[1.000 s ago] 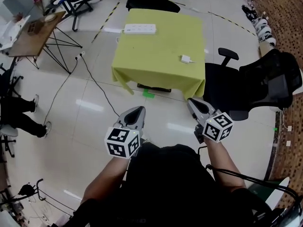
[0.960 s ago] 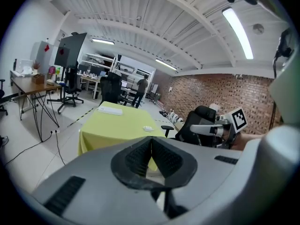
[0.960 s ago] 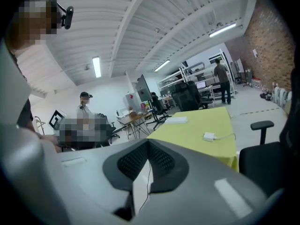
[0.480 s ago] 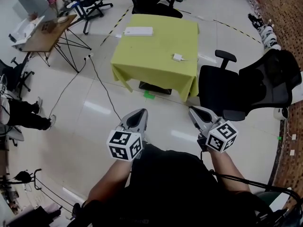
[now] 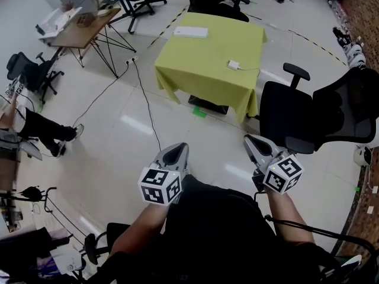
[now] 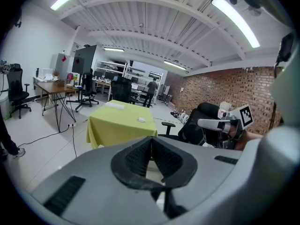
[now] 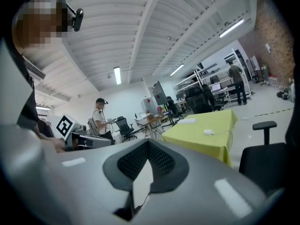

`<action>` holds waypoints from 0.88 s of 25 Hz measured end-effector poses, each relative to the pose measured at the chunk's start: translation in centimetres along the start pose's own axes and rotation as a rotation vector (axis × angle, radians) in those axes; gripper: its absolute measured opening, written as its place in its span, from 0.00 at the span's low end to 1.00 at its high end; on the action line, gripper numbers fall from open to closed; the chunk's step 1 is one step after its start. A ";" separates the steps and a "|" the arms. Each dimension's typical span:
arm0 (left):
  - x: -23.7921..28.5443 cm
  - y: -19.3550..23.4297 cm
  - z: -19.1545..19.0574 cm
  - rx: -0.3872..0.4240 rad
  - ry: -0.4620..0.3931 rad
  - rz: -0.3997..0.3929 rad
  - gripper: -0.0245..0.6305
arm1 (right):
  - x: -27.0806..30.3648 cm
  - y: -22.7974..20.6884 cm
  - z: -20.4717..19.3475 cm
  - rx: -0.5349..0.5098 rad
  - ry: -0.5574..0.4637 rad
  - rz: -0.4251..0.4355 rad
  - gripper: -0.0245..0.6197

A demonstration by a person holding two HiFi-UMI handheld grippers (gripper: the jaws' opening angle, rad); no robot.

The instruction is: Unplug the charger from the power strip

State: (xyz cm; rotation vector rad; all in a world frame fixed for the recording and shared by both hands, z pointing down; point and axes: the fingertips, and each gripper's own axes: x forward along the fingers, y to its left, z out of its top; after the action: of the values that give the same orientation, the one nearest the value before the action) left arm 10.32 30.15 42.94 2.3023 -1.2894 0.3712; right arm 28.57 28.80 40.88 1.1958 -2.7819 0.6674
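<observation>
While well short of the table (image 5: 207, 58), left gripper (image 5: 179, 148) and right gripper (image 5: 251, 139) are pinched shut, empty.
Charger (image 5: 234, 64) lies on it (apart from the power strip (image 5: 190, 32) at the far end).

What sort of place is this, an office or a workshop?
Probably an open-plan lab or workshop: rolling office chairs, shelving racks at the back, and a bare brick wall.

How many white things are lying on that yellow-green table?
2. The power strip lies at the table's far edge, toward the left; the charger lies apart from it near the right edge. Anything smaller may go unseen.
</observation>
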 end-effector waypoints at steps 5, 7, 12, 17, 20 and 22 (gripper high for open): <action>-0.7 -0.5 -0.2 0.017 0.006 0.026 0.05 | -0.3 0.9 -1.1 0.004 -0.005 0.028 0.04; -0.4 -0.9 0.5 0.024 -0.008 0.020 0.05 | -0.4 0.8 -1.1 0.004 -0.004 0.024 0.04; 0.5 -2.0 2.3 0.044 -0.040 -0.009 0.05 | -0.7 0.8 -0.2 -0.025 -0.008 0.003 0.04; 1.0 -2.2 2.9 0.043 -0.062 -0.024 0.05 | -0.6 0.9 0.2 -0.061 -0.015 -0.018 0.04; 1.1 -2.1 3.0 0.045 -0.061 -0.027 0.05 | -0.8 1.0 0.2 -0.058 -0.011 -0.020 0.04; 1.1 -1.9 3.2 0.046 -0.064 -0.026 0.05 | -0.8 0.9 0.3 -0.061 -0.010 -0.023 0.04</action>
State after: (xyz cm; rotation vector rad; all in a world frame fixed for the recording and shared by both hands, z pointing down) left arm 12.52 28.55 40.15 2.3848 -1.2928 0.3246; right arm 28.55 29.75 40.13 1.2209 -2.7706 0.5719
